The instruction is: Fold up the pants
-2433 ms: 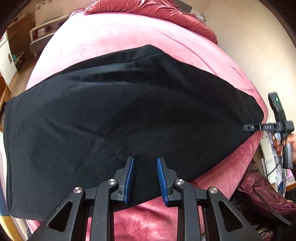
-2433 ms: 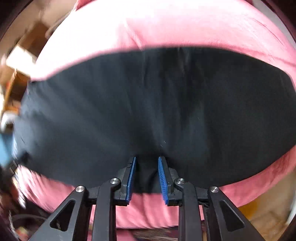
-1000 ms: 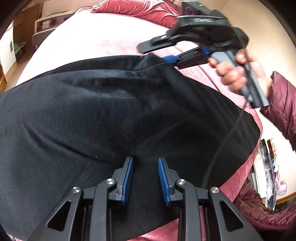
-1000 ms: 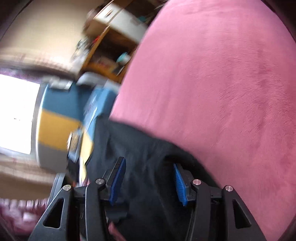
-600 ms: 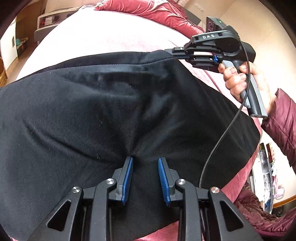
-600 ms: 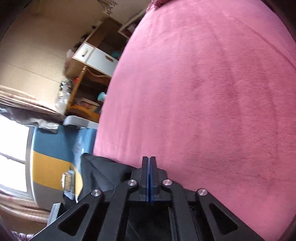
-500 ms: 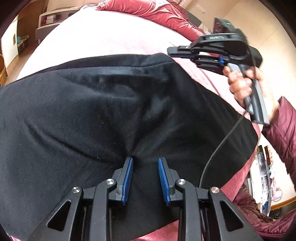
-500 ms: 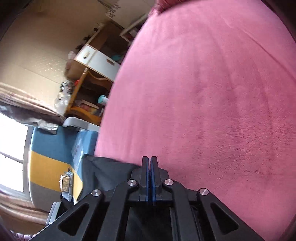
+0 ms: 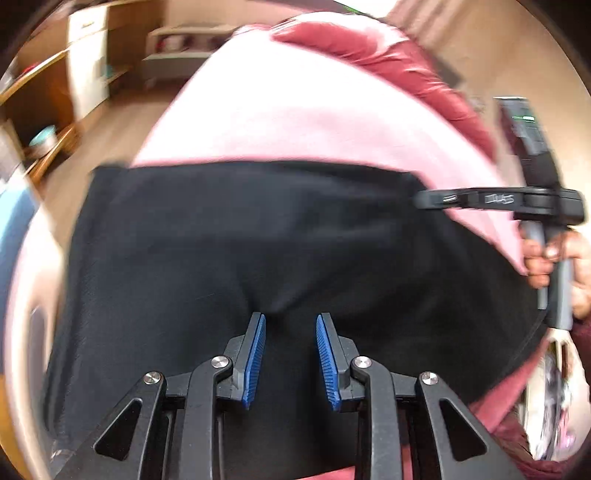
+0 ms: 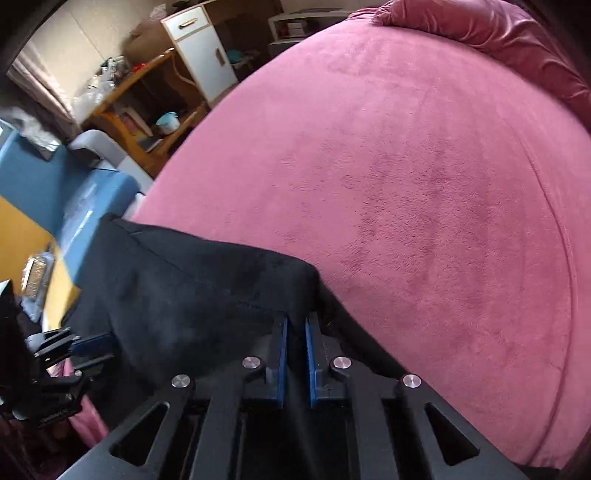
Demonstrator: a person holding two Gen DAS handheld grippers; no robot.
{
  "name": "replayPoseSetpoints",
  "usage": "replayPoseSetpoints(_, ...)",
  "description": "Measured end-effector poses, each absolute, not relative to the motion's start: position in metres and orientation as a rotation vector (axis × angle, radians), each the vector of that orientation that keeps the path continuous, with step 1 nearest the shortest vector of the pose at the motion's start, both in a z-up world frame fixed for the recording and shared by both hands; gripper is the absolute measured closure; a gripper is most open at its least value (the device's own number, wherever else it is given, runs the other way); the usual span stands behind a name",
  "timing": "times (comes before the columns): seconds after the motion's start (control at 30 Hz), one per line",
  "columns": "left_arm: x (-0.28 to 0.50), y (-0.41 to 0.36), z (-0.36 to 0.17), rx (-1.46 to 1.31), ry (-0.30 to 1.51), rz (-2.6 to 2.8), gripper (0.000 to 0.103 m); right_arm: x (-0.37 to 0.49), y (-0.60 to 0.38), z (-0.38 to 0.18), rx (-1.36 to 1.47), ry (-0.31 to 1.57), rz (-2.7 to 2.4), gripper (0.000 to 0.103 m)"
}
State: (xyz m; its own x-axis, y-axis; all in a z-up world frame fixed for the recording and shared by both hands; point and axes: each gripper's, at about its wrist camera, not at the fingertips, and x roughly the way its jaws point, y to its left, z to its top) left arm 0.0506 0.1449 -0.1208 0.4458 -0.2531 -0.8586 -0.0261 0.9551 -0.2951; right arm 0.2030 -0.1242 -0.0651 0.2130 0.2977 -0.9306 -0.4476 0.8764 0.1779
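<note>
Black pants lie spread across a pink bed. My left gripper is at their near edge, and the cloth puckers into its blue pads, pinched between them. In the right wrist view my right gripper is shut on a raised corner of the pants, with cloth held between the close-set pads. The left wrist view shows that same right gripper at the pants' far right corner, held by a hand. Low at the left of the right wrist view is the left gripper.
A dark red quilt is bunched at the far end of the bed. Beyond the bed's left side stand a wooden shelf unit, a white cabinet and a blue and yellow piece of furniture.
The right gripper's jaws, open around the pants' far corner a second ago, have shut on it and lifted it. The left gripper has swung sideways with the cloth still in its pads.
</note>
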Motion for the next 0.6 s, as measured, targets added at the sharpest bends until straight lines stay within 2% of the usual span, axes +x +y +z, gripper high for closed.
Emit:
replayPoseSetpoints(0.1,0.047,0.16,-0.126,-0.328,1.106,-0.136,0.082,0.22,-0.134,-0.083,-0.034,1.287,0.463,0.095)
replayPoseSetpoints(0.23,0.044,0.167,-0.118,-0.365,1.102,-0.153,0.08,0.214,-0.127,-0.087,-0.048,1.258,0.454,0.094)
replayPoseSetpoints(0.27,0.04,0.171,-0.114,-0.386,1.096,-0.161,0.076,0.212,-0.129,-0.085,-0.031,1.259,0.452,0.091)
replayPoseSetpoints(0.33,0.033,0.192,-0.103,-0.433,1.066,-0.145,0.075,0.208,-0.132,-0.079,0.009,1.257,0.441,0.082)
replayPoseSetpoints(0.4,0.019,0.218,-0.091,-0.49,1.02,-0.109,0.075,0.204,-0.145,-0.072,0.015,1.239,0.429,0.066)
replayPoseSetpoints(0.47,0.006,0.255,-0.078,-0.563,0.965,-0.06,0.073,0.192,-0.144,-0.062,0.004,1.2,0.397,0.059)
replayPoseSetpoints(0.6,-0.024,0.322,-0.071,-0.677,0.919,0.074,0.071,0.162,-0.155,-0.031,0.028,1.119,0.38,0.055)
